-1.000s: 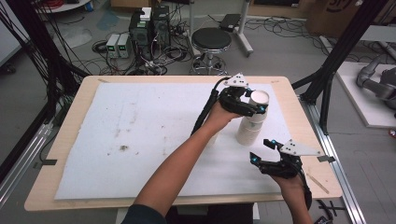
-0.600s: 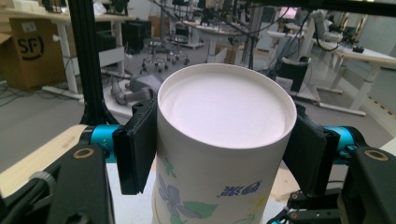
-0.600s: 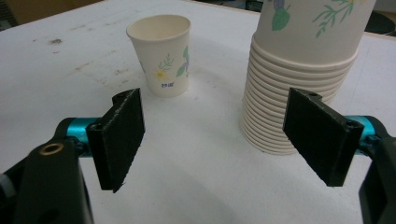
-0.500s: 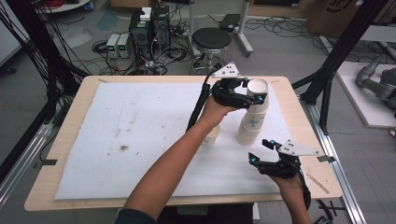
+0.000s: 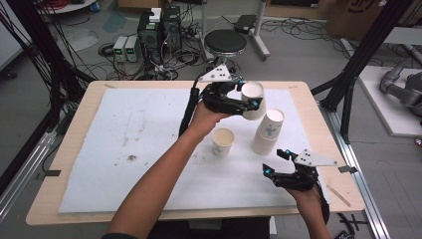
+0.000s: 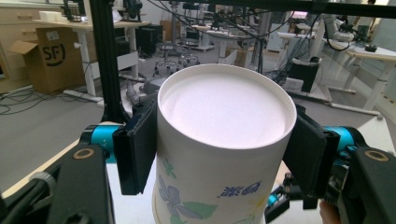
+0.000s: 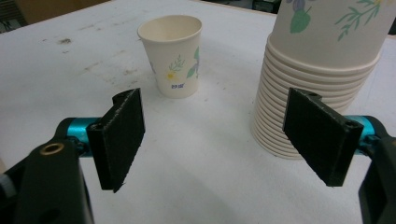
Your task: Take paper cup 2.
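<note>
We see a paper cup (image 5: pixel 253 99), upside down, bottom facing up, floral print on its side, held off the bench (image 5: pixel 59 199) above the far right part of the white mat (image 5: pixel 124 139). The left hand-held gripper (image 5: pixel 249 104) pinches it, one black pad on each side of the cup wall near the bottom; in the left gripper view the cup (image 6: pixel 219 144) sits squarely between both pads, touching both. The grey plate (image 5: pixel 217 75) sits on top of that hand-held gripper, forearm coming in from the near side.

Just right of and nearer than the held cup we mark a stack of cups (image 5: pixel 267 132), also upside down, standing on the mat; in the right gripper view the stack (image 7: pixel 317 79) shows many nested rims. Left of the stack, a single cup (image 5: pixel 223 141) stands upright, mouth up, apart from the stack; same cup (image 7: pixel 173 56) shows far left in the right gripper view.

The right hand-held gripper (image 5: pixel 275 163) hovers near the near right edge of the mat, jaws spread wide, nothing between them, pointing toward the stack and single cup.

Beyond the bench we note a round stool (image 5: pixel 226 42) on the floor.
</note>
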Available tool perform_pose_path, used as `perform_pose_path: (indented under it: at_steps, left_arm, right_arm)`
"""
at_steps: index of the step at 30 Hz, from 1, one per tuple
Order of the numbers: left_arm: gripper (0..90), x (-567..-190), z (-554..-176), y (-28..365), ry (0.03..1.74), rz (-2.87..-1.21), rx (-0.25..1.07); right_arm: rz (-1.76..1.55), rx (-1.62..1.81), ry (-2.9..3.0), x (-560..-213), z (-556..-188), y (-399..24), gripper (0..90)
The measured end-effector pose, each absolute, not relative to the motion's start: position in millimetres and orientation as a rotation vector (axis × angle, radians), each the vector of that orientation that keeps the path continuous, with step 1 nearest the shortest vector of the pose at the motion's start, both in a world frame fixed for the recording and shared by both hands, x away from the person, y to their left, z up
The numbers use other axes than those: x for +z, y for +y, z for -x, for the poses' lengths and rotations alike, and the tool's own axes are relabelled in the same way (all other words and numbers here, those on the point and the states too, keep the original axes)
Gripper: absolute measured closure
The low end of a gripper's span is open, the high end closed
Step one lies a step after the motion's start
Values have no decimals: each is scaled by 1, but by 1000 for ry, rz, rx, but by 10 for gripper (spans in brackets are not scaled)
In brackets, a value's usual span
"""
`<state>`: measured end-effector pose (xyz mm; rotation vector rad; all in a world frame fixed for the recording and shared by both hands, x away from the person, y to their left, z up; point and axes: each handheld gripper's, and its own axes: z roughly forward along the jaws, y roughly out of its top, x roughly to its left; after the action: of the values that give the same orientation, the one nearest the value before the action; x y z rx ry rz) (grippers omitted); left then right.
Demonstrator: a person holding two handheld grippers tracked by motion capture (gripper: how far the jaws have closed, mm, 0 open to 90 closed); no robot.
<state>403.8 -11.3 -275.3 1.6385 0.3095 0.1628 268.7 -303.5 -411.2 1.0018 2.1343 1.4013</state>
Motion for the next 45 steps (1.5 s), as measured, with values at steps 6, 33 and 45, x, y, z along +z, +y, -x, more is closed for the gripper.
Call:
perform_pose_path:
  at_steps: [6, 33, 45]
  left_arm:
    - [329, -284, -398, 21, 342, -1643, 178]
    - [329, -327, -351, 130, 464, -1684, 295]
    - [329, -357, -323, 177, 549, -1664, 352]
  right_arm:
    - [-990, 1395, 2151, -412, -269, -299, 215]
    - [-941, 1393, 2209, -414, -271, -281, 215]
    - [-938, 1385, 2227, -415, -274, -275, 214]
